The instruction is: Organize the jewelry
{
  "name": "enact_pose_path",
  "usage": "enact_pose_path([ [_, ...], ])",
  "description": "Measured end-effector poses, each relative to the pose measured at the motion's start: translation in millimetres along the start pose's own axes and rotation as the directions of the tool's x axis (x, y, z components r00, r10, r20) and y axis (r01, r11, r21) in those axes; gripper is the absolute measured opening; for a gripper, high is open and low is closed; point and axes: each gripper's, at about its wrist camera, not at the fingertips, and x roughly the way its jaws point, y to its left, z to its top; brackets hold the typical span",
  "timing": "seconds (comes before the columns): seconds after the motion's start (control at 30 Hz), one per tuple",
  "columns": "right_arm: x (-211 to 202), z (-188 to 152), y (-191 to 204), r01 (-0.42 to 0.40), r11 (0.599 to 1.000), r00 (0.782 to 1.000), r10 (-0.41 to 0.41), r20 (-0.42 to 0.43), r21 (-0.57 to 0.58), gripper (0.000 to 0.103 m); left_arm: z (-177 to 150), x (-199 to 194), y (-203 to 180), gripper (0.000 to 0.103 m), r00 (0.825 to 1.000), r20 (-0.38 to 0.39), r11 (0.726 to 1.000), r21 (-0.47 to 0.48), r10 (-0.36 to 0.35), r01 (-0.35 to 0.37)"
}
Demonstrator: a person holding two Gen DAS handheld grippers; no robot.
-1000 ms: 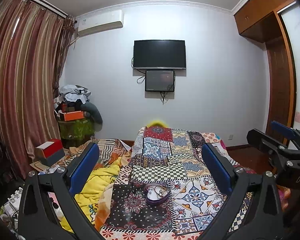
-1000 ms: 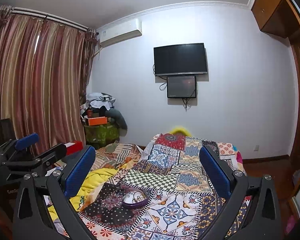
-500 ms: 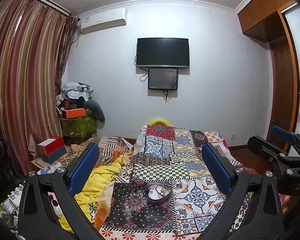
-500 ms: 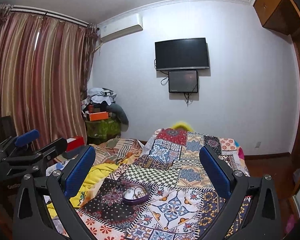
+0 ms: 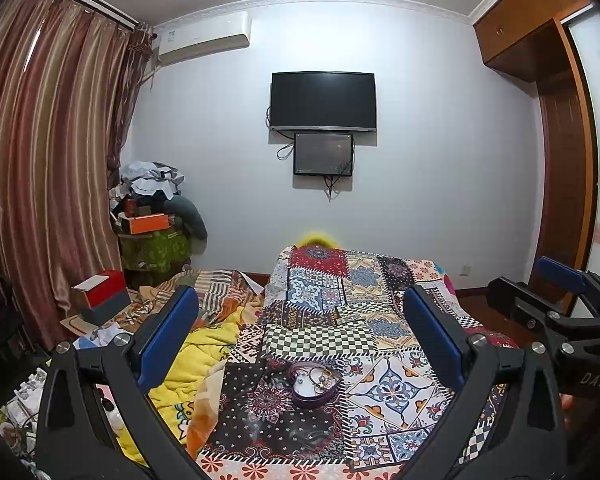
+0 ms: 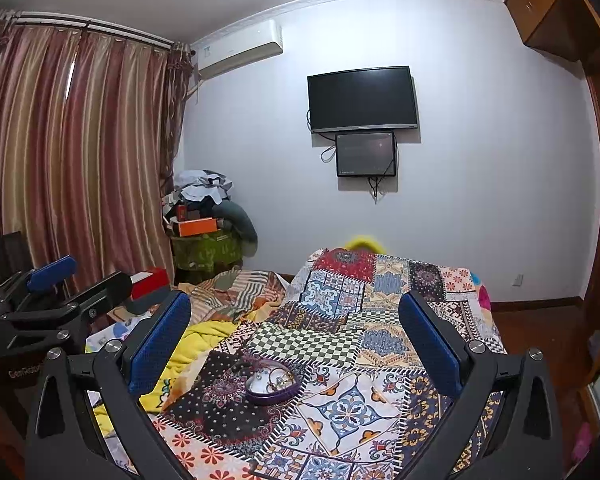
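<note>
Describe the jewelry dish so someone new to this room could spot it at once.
Start at the bed under the patchwork quilt. On its near end, on a dark dotted patch, sits the heart-shaped purple dish, white inside, holding small metal pieces. It is the only solid object on the quilt, ahead between the open jaws.

- I am looking into a home bedroom: a bed [image 5: 332,320] is lying under a patchwork quilt [image 6: 340,344].
- Striped curtains [image 5: 48,160] are hanging on the left.
- A television [image 5: 323,101] and air conditioner [image 5: 204,38] are hanging on the wall.
</note>
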Motion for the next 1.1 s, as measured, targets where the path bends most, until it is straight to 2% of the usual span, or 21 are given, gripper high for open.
enact_pose_path([
  [1.1, 7.0, -1.9, -2.9, 0.006, 1.0, 1.0, -0.006, -0.014, -0.003, 0.103, -4.9, 7.5, 5.4, 0.103, 0.999, -0.024, 0.999, -0.017, -0.029, 0.028],
])
